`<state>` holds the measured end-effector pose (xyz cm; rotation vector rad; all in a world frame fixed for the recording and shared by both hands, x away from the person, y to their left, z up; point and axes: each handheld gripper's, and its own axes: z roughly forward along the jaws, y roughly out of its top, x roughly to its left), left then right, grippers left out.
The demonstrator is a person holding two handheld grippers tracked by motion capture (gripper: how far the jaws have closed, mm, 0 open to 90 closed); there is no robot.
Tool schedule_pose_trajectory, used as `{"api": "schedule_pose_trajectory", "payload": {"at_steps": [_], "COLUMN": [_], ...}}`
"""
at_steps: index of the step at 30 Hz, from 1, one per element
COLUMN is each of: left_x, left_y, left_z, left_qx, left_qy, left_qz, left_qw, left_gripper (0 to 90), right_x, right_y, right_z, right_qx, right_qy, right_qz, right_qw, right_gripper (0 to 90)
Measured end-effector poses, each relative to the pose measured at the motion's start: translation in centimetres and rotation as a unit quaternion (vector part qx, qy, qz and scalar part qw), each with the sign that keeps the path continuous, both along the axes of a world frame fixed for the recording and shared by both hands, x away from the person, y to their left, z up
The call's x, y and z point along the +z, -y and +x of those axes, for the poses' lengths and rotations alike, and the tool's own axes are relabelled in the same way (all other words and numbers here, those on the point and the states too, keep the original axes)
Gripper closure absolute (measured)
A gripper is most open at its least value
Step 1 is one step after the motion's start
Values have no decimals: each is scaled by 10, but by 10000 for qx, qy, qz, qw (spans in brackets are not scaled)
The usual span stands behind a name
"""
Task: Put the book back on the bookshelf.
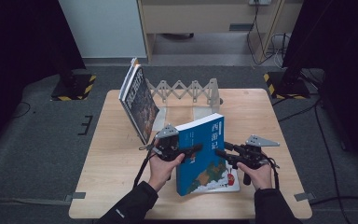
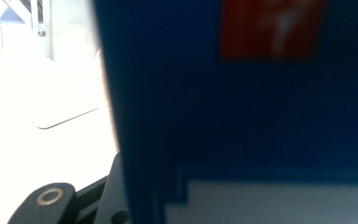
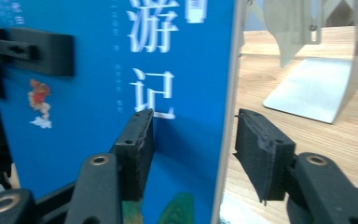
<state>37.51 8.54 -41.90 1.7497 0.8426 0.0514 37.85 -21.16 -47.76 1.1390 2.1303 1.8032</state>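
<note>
Wooden surface [image 1: 116,154] near a folding rack [image 1: 186,89]: a blue book [image 1: 204,158] stands tilted, its spine between the right gripper [image 1: 223,151] fingers [image 3: 135,149], slightly apart; the left gripper [image 1: 193,148] grips its left cover.

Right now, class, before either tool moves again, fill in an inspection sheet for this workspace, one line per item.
Surface: wooden table, bare around the books.
Job's things: blue book stands tilted near the front edge; dark book leans at the left end of the folding rack.
Clutter: nothing seen.
Grippers: left tool reaches across the blue book's cover, grip unclear; right tool straddles the book's edge, one pad on the cover, the other apart from it.
Cables: black cable trails from the left tool; floor cables run at right.
Surroundings: grey carpet, striped stand bases.
</note>
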Motion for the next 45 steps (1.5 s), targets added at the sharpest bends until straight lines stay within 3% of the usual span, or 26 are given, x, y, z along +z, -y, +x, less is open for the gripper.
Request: {"api": "schedule_pose_trajectory", "payload": {"at_steps": [5, 7, 8, 11, 13, 14, 15, 17, 21, 22, 26, 28, 29, 30, 36, 41, 45], "left_x": [9, 13, 15, 20, 23, 24, 26, 28, 33, 34, 38, 40, 42, 44, 55, 61, 67], "left_y": [-8, -12, -15, -23, -29, -31, -34, -39, -49, -50, -58, -62, -64, -66, -77, -87, -86], "left_z": [0, 0, 0, 1, 1, 1, 2, 3, 5, 5, 6, 7, 7, 7, 12, 19, 28], "left_qx": [28, 79, 113, 206, 272, 304, 334, 391, 535, 581, 726, 785, 840, 884, 1202, 1393, 1545], "left_qy": [-88, -83, -78, -67, -56, -51, -48, -55, -24, -6, 76, 80, 118, 156, 346, 356, 480], "left_qz": [27, 30, 12, 0, -12, -19, 2, 2, 25, 42, 116, 97, 96, 104, 224, 220, 253], "left_qw": [10000, 9999, 9999, 9998, 9996, 9995, 9994, 9992, 9986, 9983, 9973, 9968, 9963, 9959, 9919, 9894, 9865], "left_gripper": [604, 605, 605, 604, 604, 604, 604, 603, 603, 603, 603, 603, 604, 604, 602, 603, 603], "right_x": [0, -5, -5, -8, -10, -11, -11, -12, -18, -18, -24, -25, -27, -27, -37, -41, -46], "right_y": [9, 15, 15, 19, 22, 25, 25, 27, 40, 40, 49, 54, 58, 58, 66, 67, 68], "right_z": [0, 2, 2, 2, 3, 3, 3, 3, 6, 6, 7, 8, 8, 8, 14, 16, 18], "right_qx": [-262, -594, -594, -892, -1005, -1135, -1135, -1313, -1663, -1663, -1721, -1781, -1827, -1827, -2032, -2051, -2078], "right_qy": [-49, -219, -219, -357, -382, -404, -404, -448, -579, -579, -831, -911, -930, -930, -1080, -1111, -1167], "right_qz": [-28, -363, -363, -759, -882, -1074, -1074, -1296, -2013, -2013, -2132, -2235, -2350, -2350, -2601, -2663, -2768], "right_qw": [9996, 9973, 9973, 9925, 9903, 9869, 9869, 9818, 9636, 9636, 9581, 9540, 9501, 9501, 9378, 9352, 9309], "right_gripper": [429, 419, 419, 387, 363, 351, 351, 327, 263, 263, 246, 241, 236, 236, 171, 167, 162]}}
